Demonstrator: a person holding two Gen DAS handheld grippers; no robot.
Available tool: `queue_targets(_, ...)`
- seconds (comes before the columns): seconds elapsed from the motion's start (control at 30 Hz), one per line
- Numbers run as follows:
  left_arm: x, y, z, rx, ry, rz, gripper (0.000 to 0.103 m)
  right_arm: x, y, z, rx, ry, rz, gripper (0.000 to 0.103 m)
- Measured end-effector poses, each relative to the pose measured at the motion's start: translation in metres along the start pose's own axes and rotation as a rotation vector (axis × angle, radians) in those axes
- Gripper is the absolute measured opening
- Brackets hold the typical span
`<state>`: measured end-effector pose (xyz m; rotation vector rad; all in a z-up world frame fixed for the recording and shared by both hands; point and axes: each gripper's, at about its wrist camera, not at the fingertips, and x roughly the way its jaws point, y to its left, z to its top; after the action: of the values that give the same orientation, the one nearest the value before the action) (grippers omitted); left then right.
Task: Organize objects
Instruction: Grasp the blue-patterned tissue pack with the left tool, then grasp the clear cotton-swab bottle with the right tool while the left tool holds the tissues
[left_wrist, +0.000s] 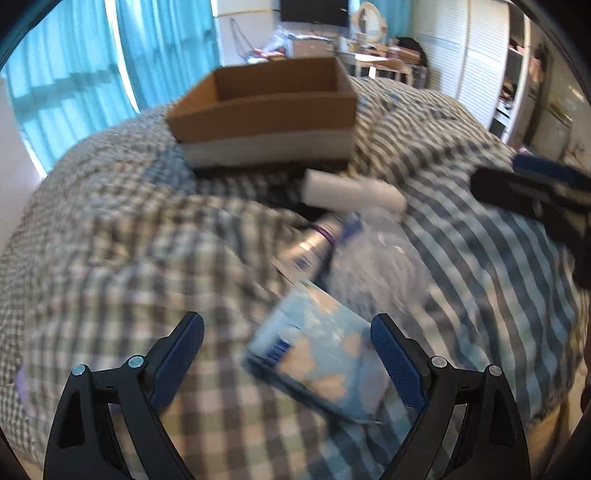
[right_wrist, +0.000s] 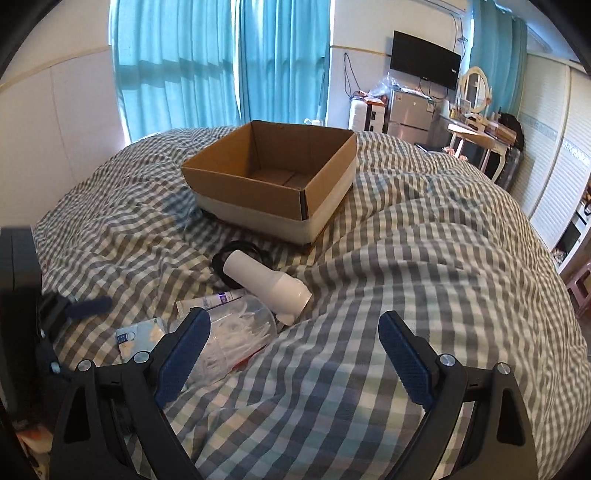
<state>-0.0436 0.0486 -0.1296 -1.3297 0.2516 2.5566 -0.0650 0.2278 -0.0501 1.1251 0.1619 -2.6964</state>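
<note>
okay, both tongs are spread wide with nothing between the pads. my left gripper (left_wrist: 287, 347) hangs over the checked duvet (left_wrist: 92, 240), and a pale blue tissue pack (left_wrist: 317, 354) lies at about 1 o'clock from it, close by the right-hand pad; that view is smeared, so i can't tell whether they touch. my right gripper (right_wrist: 294, 343) hovers over bare bedding, with the little pile at its 10 o'clock: a clear plastic container (right_wrist: 236, 332), the same tissue pack (right_wrist: 142, 334), a squeeze tube (right_wrist: 212, 300) and a white hair dryer (right_wrist: 267, 282) lying on a coil of black cord (right_wrist: 236, 248). the cardboard box (right_wrist: 273, 173) sits open at 12 o'clock, beyond the pile, and looks empty from here. my guess is the tissue pack goes first: light and soft, it'll squash, so i'd pinch across its short sides and not squeeze hard. the dryer looks heavier, smooth and rounded, so i'd grip the barrel near the middle and mind the cord dragging. the clear container seems thin and slippery; the soft duvet will give under any push.
</note>
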Motion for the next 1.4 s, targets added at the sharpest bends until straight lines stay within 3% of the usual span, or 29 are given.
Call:
queue_targets(0.07, 0.005, -0.004, -0.001, 0.027, 0.011, -0.016, 0.1, 0.001, -0.001, 0.0, 0.019, 0.009, 0.021, 0.093)
queue_targets(0.4, 0.01, -0.013, -0.005, 0.065, 0.026, -0.04, 0.1, 0.0, -0.004, -0.004, 0.049, 0.018, 0.029, 0.093)
queue_targets(0.43, 0.01, -0.015, -0.006, 0.072, 0.025, -0.043, 0.099, 0.0, -0.004, -0.004, 0.049, 0.018, 0.029, 0.093)
queue_targets(0.53, 0.008, -0.018, -0.008, 0.088, 0.019, -0.058, 0.084, 0.001, -0.004, -0.005, 0.049, 0.02, 0.026, 0.093)
queue_targets(0.67, 0.005, -0.017, -0.007, 0.077, 0.003, -0.042, 0.078, 0.002, -0.004, -0.007, 0.049, 0.025, 0.024, 0.093)
queue_targets(0.93, -0.026, 0.005, 0.004, 0.009, -0.078, -0.012, 0.077, 0.006, 0.006, -0.009, 0.034, 0.027, 0.025, 0.093)
queue_targets(1.2, -0.046, 0.046, 0.015, -0.077, -0.139, 0.103, 0.077, 0.023, 0.034, -0.007, 0.007, 0.058, 0.048, 0.093)
queue_targets(1.4, -0.045, 0.063, 0.013, -0.116, -0.137, 0.138, 0.077, 0.052, 0.061, 0.007, 0.01, 0.073, -0.025, 0.093)
